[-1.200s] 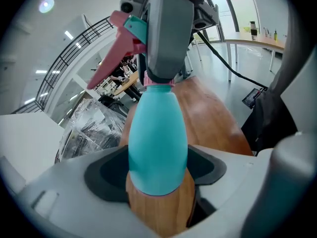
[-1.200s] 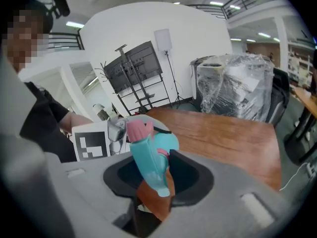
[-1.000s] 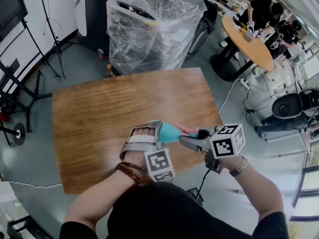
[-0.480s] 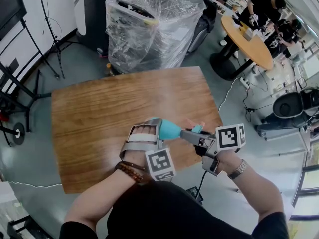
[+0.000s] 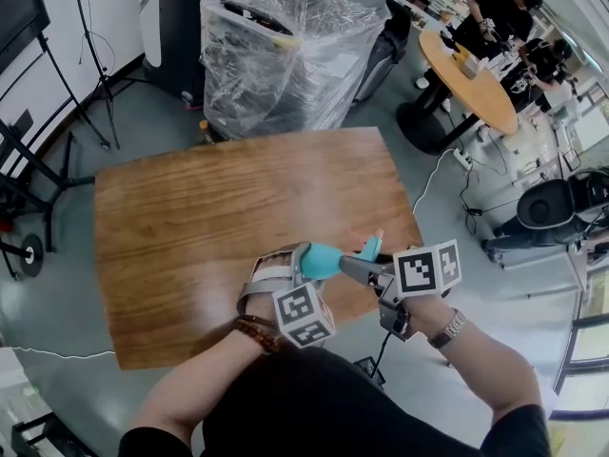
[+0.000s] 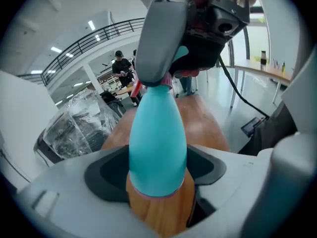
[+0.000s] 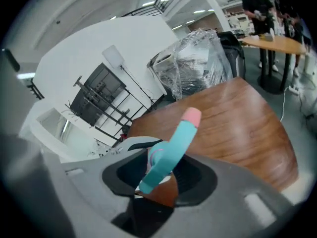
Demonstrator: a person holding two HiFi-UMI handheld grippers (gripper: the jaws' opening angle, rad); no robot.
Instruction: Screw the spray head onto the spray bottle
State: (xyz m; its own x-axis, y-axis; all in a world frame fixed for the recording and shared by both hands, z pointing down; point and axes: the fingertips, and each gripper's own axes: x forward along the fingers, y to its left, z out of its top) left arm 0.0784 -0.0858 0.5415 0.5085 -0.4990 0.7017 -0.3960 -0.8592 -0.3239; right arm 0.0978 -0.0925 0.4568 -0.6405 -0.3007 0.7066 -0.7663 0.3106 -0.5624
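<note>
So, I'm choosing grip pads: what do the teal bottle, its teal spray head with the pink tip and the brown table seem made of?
Teal tapered bottle: likely plastic, smooth satin skin with a soft, even sheen. Teal spray head with pink tip: probably moulded plastic, matte. Brown table: wood or wood-look laminate, with streaky grain and glossy glare patches; I can't tell which.

Spray bottle [image 5: 319,258] left of spray head [image 5: 369,248], both above table [image 5: 190,227] near edge, wrapped machine [image 5: 285,55] behind

Left tongs [image 5: 297,263] clamped, right tongs [image 5: 358,267] gripping yet just easing wider — both angled downward, tips close.
</note>
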